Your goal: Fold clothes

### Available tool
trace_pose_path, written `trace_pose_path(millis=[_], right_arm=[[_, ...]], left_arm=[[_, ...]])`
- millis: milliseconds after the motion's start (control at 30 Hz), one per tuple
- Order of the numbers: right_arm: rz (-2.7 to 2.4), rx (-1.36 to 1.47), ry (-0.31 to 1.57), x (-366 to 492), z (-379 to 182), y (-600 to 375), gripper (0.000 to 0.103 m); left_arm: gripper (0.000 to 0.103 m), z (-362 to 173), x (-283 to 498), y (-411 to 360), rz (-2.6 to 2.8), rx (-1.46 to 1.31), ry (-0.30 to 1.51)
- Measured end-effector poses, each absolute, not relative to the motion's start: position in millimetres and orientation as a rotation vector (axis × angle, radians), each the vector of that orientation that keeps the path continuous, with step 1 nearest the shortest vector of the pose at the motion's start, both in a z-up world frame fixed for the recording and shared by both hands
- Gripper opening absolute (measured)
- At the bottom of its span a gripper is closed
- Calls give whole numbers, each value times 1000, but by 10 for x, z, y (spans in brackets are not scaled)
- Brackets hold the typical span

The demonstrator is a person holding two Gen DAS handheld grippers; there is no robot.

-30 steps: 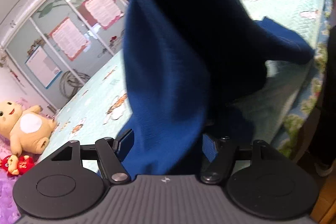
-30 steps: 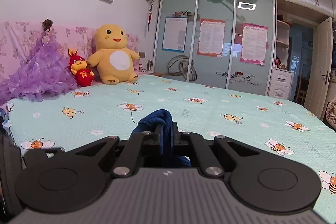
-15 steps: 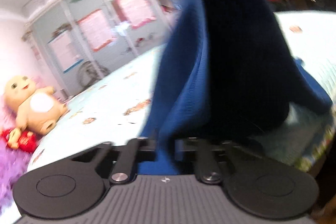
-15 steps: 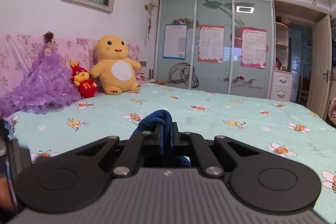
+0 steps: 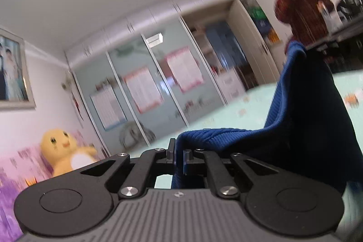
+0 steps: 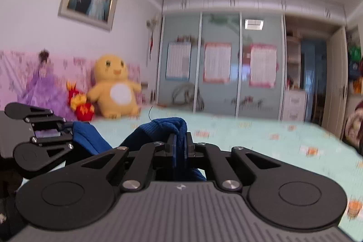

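1. The left tool (image 5: 179,157) is clamped on an edge of the blue knit garment (image 5: 301,119). In the left wrist view the cloth runs from its jaws rightward, then climbs steeply to a peak at upper right.
2. From the right wrist view, the left tool (image 6: 70,132) sits at the left edge with blue cloth in its tip; a band of garment spans from there toward the right tool (image 6: 180,149).
3. The right tool is closed on a bunched fold of the same garment (image 6: 168,128), which humps up just above its jaws.
4. The relation that matters: the garment's held edge runs side to side between the two tools, above the bed (image 6: 261,140), so both tools are equally on it; the bulk hangs toward the right and below.
5. Hidden or unclear: which part of the garment each tool holds, how much drapes below the cameras, and whether any of it touches the bed. Both views are motion-blurred, and the people (image 5: 301,13) in the background of the left wrist view are indistinct.
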State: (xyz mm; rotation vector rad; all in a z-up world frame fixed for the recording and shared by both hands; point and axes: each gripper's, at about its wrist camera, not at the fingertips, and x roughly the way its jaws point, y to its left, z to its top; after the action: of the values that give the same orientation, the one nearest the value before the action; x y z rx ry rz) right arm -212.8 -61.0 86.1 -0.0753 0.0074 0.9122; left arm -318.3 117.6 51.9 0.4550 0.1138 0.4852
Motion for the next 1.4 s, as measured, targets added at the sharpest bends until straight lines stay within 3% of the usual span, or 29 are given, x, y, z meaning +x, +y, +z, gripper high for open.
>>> trace_pose_path(millis=[267, 433, 800, 967, 1033, 1067, 1167, 1233, 1300, 1400], right_arm=[[853, 9, -226, -2148, 1741, -896, 5], [813, 29, -320, -2254, 1867, -1096, 5], [800, -27, -107, -2064, 1342, -990, 5], [794, -64, 117, -1797, 736, -771, 6], [802, -71, 272, -1645, 326, -625, 12], [792, -73, 343, -1603, 117, -585, 21], [739, -74, 547, -1525, -517, -510, 25], [736, -44, 629, -1574, -812, -603, 28], [726, -26, 660, -1672, -1006, -749, 42], [682, -11, 663, -1844, -1184, -902, 63]], left_arm=[[5, 1464, -3279, 976, 508, 488, -82], [5, 1555, -3230, 895, 497, 488, -138], [5, 957, -2954, 868, 451, 400, 70], [8, 144, -2567, 1152, 421, 347, 349], [12, -298, -2417, 1287, 415, 323, 494], [15, -492, -2397, 1331, 415, 300, 554], [21, -928, -2503, 1392, 408, 243, 659], [50, -1055, -2655, 1357, 399, 232, 655], [61, -1197, -2804, 1308, 392, 228, 642], [62, -1387, -2929, 1279, 405, 225, 628]])
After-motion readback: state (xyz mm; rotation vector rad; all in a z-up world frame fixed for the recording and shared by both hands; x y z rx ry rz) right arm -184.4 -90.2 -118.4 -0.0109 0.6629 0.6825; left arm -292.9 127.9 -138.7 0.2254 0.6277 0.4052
